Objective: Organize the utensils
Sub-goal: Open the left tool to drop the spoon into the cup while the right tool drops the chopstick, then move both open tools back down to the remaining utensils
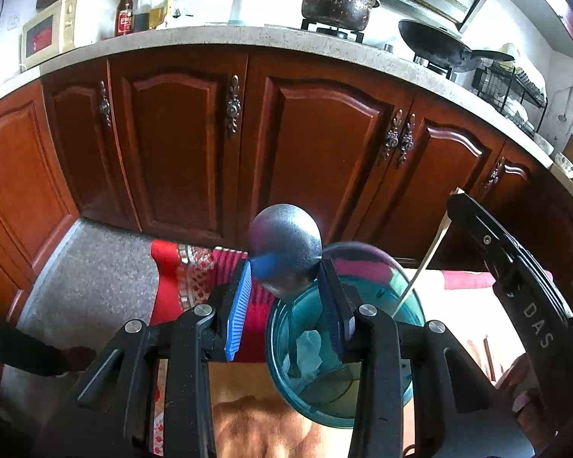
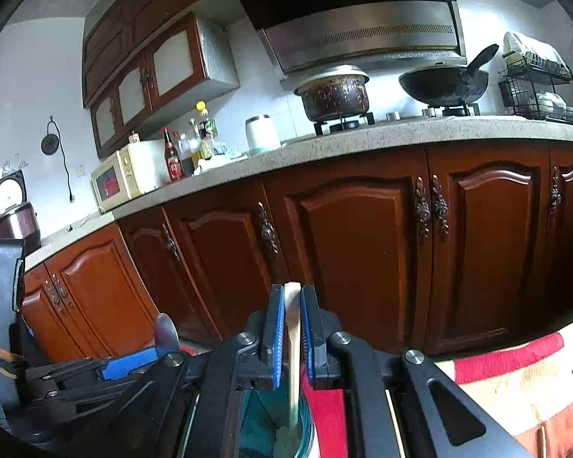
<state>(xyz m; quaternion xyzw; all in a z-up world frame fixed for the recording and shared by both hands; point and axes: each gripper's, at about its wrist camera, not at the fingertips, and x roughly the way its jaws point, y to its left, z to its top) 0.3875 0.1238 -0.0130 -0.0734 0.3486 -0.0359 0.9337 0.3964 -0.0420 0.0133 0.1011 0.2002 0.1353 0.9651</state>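
Left wrist view: left gripper (image 1: 286, 267) partly spread, blue pads clamped on either side of a metal spoon (image 1: 284, 250), bowl of the spoon upright above the fingertips, handle running down out of sight; directly beneath and slightly right, a teal glass container (image 1: 412, 305) with its round rim tilted toward the lens, pale contents low inside; a thin pale stick (image 1: 424, 263) slanting from the rim up toward the black body of the right gripper at the frame's right edge; red patterned cloth (image 1: 168, 278) under the container, its left border meeting grey speckled floor (image 1: 95, 267); open floor left of the cloth up to the brown cabinet doors (image 1: 179, 145); counter edge (image 1: 210, 38) curving overhead, well clear of both tools. Right wrist view: right gripper (image 2: 292, 301) nearly closed, pads pinching the same pale flat stick (image 2: 293, 328), upright, its lower end inside the teal container (image 2: 305, 427) just below the fingers; left gripper with the spoon (image 2: 167, 330) close by at lower left, apart from the right one; cloth (image 2: 515, 366) stretching free to the right, its far edge against the dark cabinet base; cabinet fronts (image 2: 355, 252) well beyond the fingertips.
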